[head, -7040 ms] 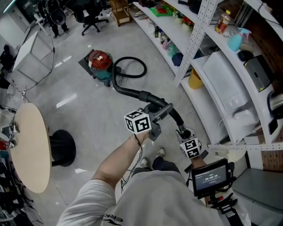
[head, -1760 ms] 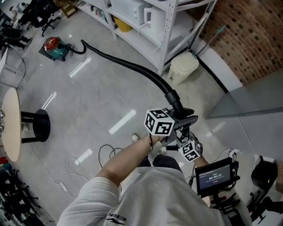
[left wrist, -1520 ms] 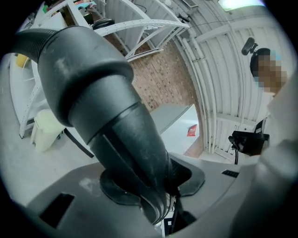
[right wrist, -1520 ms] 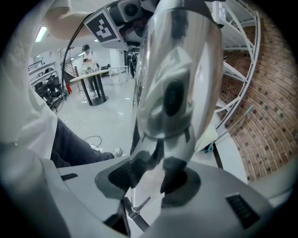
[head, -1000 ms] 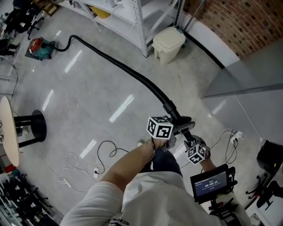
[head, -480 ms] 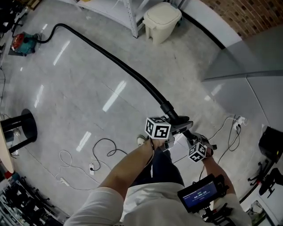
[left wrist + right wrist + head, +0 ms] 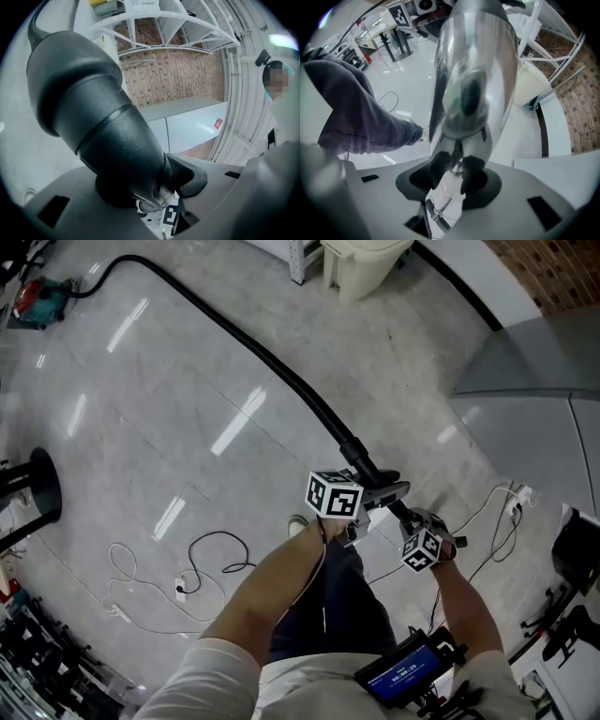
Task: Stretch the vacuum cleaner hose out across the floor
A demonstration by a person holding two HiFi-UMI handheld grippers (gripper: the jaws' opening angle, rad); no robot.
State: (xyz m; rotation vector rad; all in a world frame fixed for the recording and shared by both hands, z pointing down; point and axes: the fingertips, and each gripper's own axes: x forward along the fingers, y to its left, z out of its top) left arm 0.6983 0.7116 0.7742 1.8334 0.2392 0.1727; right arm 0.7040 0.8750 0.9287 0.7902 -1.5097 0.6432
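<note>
**A:** What's down there, biggest first?

**B:** One pale grey floor. One black hose runs across it in a long, nearly straight diagonal. It goes from the one red-and-teal vacuum cleaner in the top left corner down to the person's feet. There's also one cream bin at the top edge, one black round stand base at the left, and a few loose cables at the lower left.

**A:** And the two grippers?

**B:** Both are at the hose's near end. The left gripper has its fingers clamped on the thick black cuff, which fills the space between them. The right gripper sits just past it and points down, fingers closed on the silvery end tube.

**A:** Any change?

**B:** Seven seconds ago the hose lay in a loop beside the vacuum cleaner, and that loop is gone now. Compared with half a second ago, the vacuum cleaner and bin sit closer to the top edge of the head view.
</note>
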